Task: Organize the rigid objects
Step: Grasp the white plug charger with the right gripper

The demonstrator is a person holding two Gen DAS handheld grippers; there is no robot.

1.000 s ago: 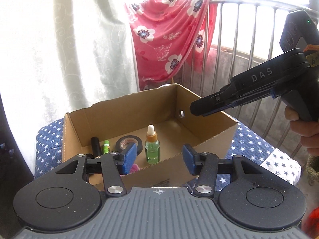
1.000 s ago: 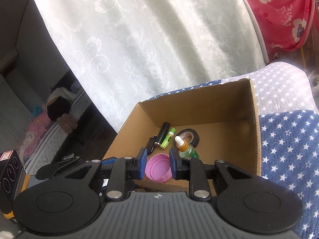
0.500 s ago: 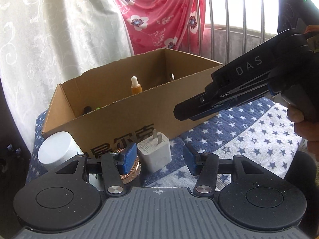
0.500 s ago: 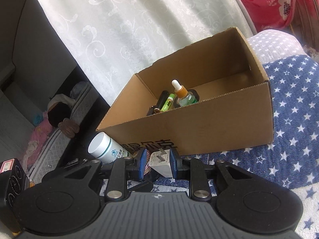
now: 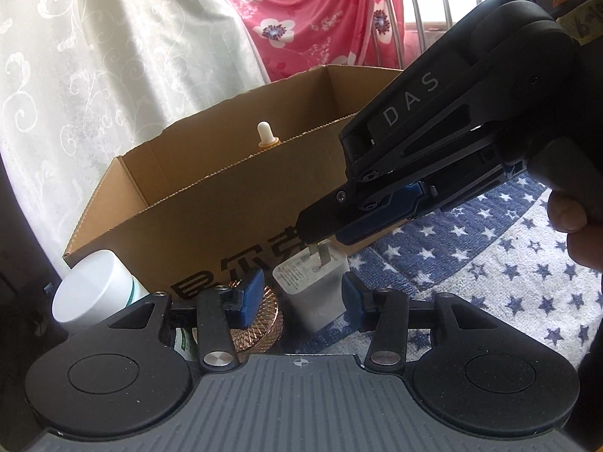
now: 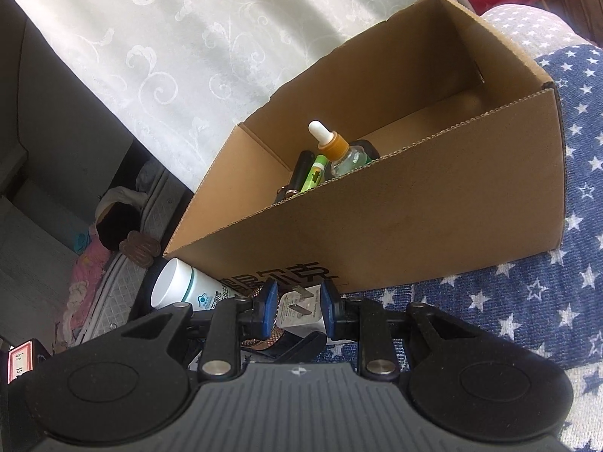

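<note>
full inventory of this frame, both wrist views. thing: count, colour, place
cardboard box: 1, brown, on the star cloth
dropper bottle: 1, clear with orange collar and white tip, upright in the box
tubes: 2, one black, one green, lying in the box
tape roll: 1, black, in the box behind the dropper bottle
charger plug: 1, white, in front of the box
white jar: 1, white with teal band, on its side left of the charger plug
copper disc: 1, copper, beside the charger plug
star cloth: 1, blue and white
floral fabric: 1, pink, behind the box
left gripper: open
right gripper: jaws either side of the charger plug, contact unclear
</note>
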